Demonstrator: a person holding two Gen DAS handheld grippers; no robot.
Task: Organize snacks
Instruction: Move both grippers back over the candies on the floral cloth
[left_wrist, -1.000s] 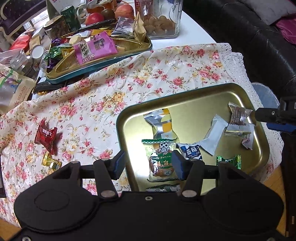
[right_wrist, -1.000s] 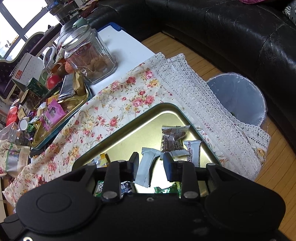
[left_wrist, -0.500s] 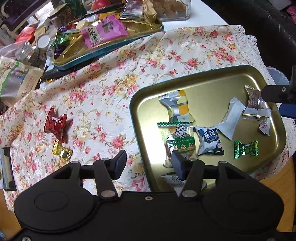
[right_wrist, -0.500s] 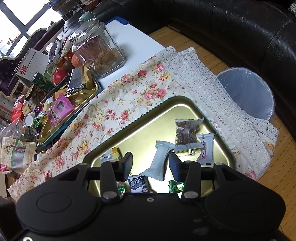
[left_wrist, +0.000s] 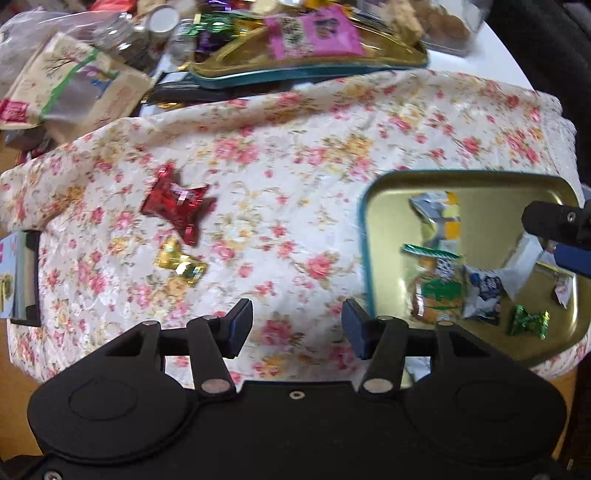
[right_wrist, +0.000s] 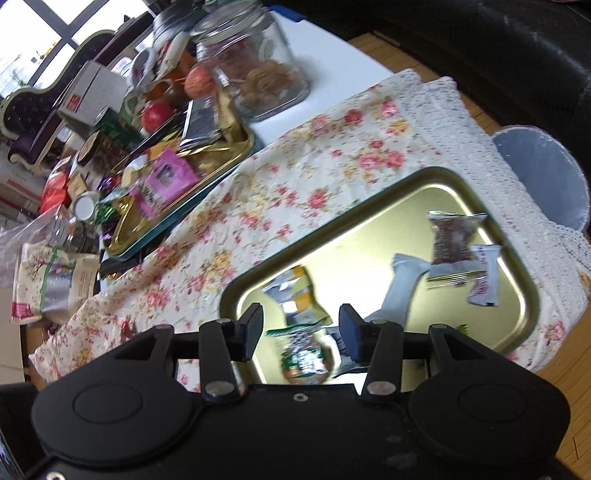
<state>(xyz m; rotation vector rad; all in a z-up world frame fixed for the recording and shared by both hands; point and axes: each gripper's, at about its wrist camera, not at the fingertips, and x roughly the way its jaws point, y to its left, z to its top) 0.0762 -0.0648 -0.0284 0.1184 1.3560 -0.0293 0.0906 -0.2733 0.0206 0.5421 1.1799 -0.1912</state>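
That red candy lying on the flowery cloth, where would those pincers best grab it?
Across its plump middle, coming straight down from above. The red candy lies flat on the floral cloth, its twisted foil ends flaring out thin and floppy, so the narrower body probably gives firmer purchase. The left gripper, jaws open and empty, is nearest.

The left wrist camera looked steeply down over its own left gripper (left_wrist: 297, 328) at the floral cloth (left_wrist: 295, 206) on the bench, from close above. The right wrist camera looked down over the right gripper (right_wrist: 301, 330) at the gold tray (right_wrist: 369, 236). Both views shared that tray (left_wrist: 487, 192) and the cluttered far tray (right_wrist: 207, 184).
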